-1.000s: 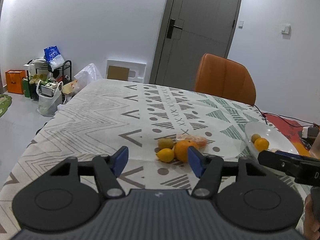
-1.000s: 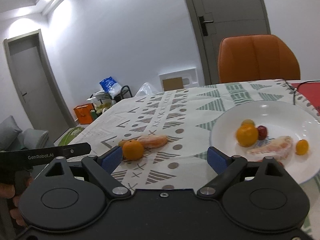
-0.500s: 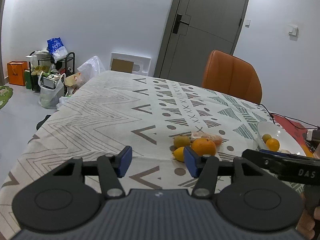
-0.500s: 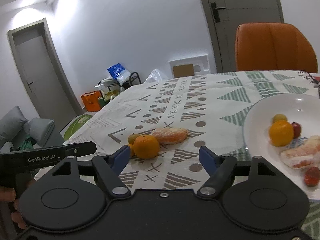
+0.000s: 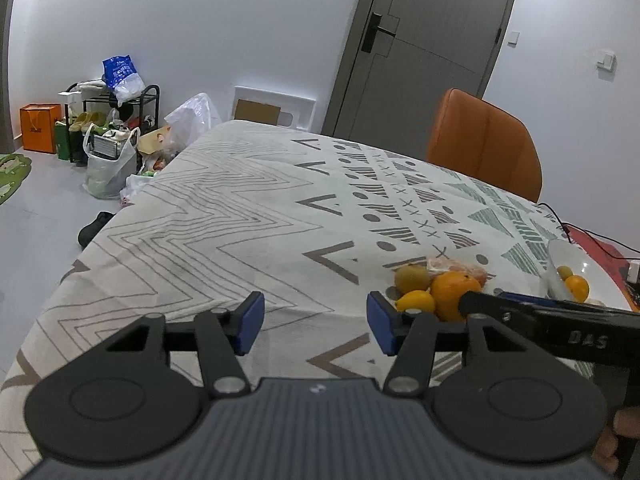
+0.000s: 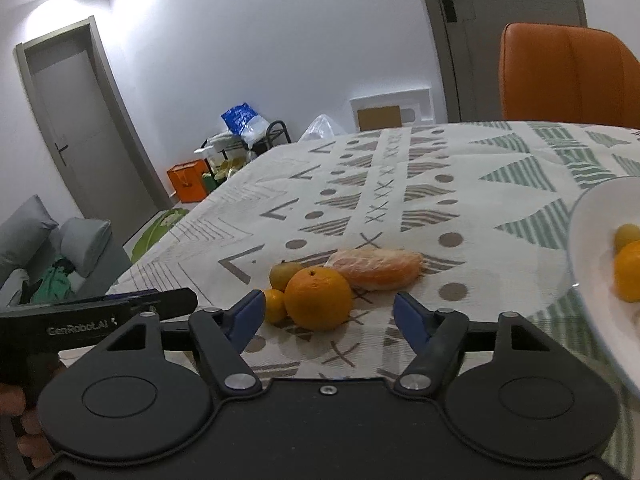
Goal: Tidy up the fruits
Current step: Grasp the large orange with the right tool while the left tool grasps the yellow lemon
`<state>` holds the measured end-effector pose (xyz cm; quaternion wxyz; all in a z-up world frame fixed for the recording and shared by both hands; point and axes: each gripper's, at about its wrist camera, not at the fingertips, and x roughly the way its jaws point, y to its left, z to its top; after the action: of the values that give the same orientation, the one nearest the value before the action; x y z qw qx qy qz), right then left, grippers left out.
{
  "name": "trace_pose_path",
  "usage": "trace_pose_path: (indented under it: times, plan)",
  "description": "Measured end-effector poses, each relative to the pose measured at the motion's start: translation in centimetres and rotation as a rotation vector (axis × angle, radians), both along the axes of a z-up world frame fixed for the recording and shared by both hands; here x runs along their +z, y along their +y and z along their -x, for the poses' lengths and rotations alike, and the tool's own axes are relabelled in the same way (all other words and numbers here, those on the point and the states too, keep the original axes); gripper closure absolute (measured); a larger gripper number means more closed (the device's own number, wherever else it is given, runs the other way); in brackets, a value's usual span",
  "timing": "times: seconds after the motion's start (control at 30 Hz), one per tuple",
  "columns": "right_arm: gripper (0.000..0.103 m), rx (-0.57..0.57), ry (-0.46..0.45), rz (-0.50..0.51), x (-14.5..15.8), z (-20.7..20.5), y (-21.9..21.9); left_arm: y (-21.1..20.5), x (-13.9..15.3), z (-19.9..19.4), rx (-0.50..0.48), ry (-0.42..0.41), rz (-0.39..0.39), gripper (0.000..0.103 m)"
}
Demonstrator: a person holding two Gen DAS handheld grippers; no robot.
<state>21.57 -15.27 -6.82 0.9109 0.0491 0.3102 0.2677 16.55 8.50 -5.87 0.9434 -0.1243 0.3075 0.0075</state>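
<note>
A small heap of fruit lies on the patterned tablecloth: a big orange [image 6: 319, 298], a small yellow fruit [image 6: 275, 305], a greenish round fruit [image 6: 285, 274] and a wrapped peeled segment [image 6: 378, 268]. My right gripper [image 6: 328, 316] is just in front of the orange. Its jaws are closing, the orange is in line with the gap, and the pads are clear of it. My left gripper [image 5: 315, 322] is open and empty, with the same heap [image 5: 454, 294] off to its right. A white plate [image 6: 588, 240] at the right holds an orange [image 6: 630, 276] and a small green fruit [image 6: 626, 234].
An orange chair [image 5: 484, 144] stands at the table's far side. A black cable [image 5: 576, 226] and a red item [image 5: 600, 248] lie beyond the plate [image 5: 560, 250]. Bags and a shoe rack [image 5: 108, 128] sit on the floor at the left. A hand holds each gripper's handle.
The right gripper has swung left from the plate to the fruit heap, come closer to it, and its jaws have narrowed. The left gripper has drifted left of the heap and narrowed slightly.
</note>
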Motion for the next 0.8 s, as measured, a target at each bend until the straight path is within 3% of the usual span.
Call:
trace_pose_path:
  times: [0.07,0.13,0.17,0.8]
  plan:
    - [0.043,0.006,0.013,0.001,-0.5,-0.3,0.4,0.2,-0.1,0.0,0.0,0.002,0.003,0.048]
    - [0.064,0.008,0.02,0.005,-0.8,-0.5,0.6,0.2,-0.2,-0.1,0.0,0.007,0.004,0.048]
    - [0.065,0.015,0.016,0.0,-0.9,-0.5,0.6,0.2,-0.3,-0.2,0.0,0.009,0.004,0.048]
    - [0.066,-0.072,0.002,-0.02,0.1,0.5,-4.1,-3.9,0.0,-1.5,-0.088,0.002,0.002,0.047]
